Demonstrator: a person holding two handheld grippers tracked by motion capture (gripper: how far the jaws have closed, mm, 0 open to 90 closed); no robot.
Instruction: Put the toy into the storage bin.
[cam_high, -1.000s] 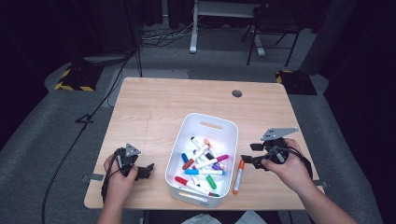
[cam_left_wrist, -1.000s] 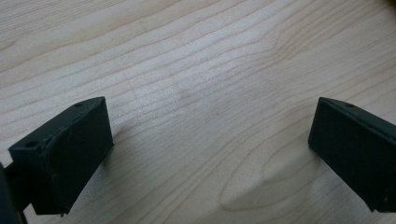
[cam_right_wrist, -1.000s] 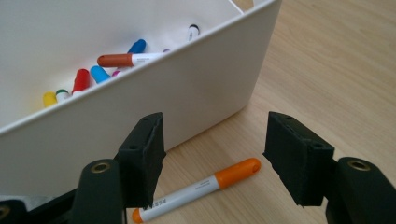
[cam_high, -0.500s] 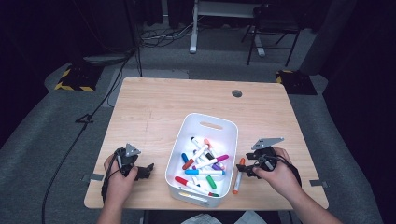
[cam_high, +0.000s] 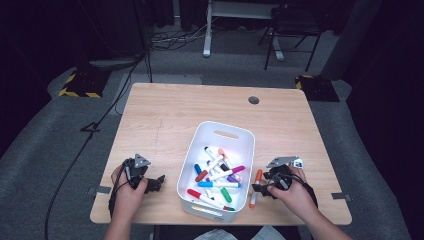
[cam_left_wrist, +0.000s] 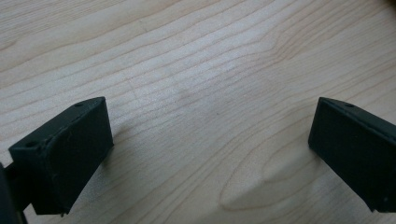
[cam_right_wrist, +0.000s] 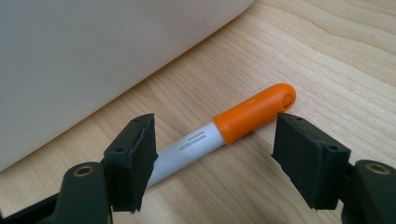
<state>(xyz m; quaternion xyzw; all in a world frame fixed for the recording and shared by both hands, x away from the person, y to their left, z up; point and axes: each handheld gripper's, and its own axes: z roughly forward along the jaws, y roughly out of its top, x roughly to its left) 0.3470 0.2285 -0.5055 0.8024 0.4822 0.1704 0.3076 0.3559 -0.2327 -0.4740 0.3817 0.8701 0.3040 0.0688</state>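
**Orange marker grab could easily go sideways**

Right tongs (cam_right_wrist: 212, 154) have just been opening and now straddle the orange-capped marker (cam_right_wrist: 224, 128), which lies on the tabletop (cam_high: 165, 120) just beside the white bin (cam_high: 240, 150). The pads aren't touching it, and it sits skewed between them, so closing could roll it. Left tongs (cam_left_wrist: 205, 149) are open, empty.

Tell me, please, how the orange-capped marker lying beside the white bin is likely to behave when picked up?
The orange-capped marker looks rigid, small and probably light. Its round, smooth barrel may roll on the table or slip if pinched off-centre. The right hand-held gripper straddles it, jaws just opening.
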